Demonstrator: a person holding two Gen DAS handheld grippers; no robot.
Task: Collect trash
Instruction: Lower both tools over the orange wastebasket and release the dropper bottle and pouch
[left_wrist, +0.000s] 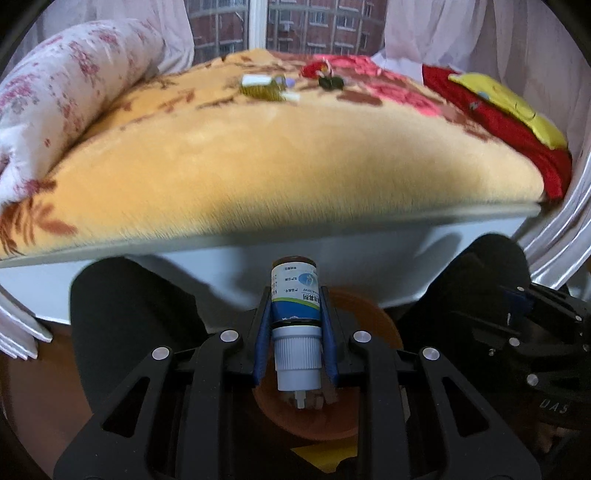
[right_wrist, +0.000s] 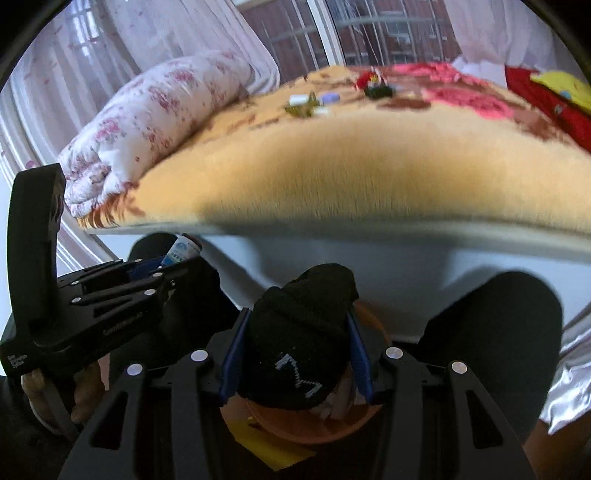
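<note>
Left gripper (left_wrist: 295, 314) pinches a spray bottle (left_wrist: 295, 295), right gripper (right_wrist: 295, 354) a black sock (right_wrist: 299, 343) — both above an orange bin (left_wrist: 373, 321) holding scraps.

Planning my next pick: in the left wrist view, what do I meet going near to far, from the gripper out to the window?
Left gripper shut on the spray bottle → orange bin below it → white bed frame → orange blanket → small trash pieces → window.

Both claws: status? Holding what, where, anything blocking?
Left claw shut on spray bottle. Right claw shut on black sock. Both above orange bin. Nothing in the way.
</note>
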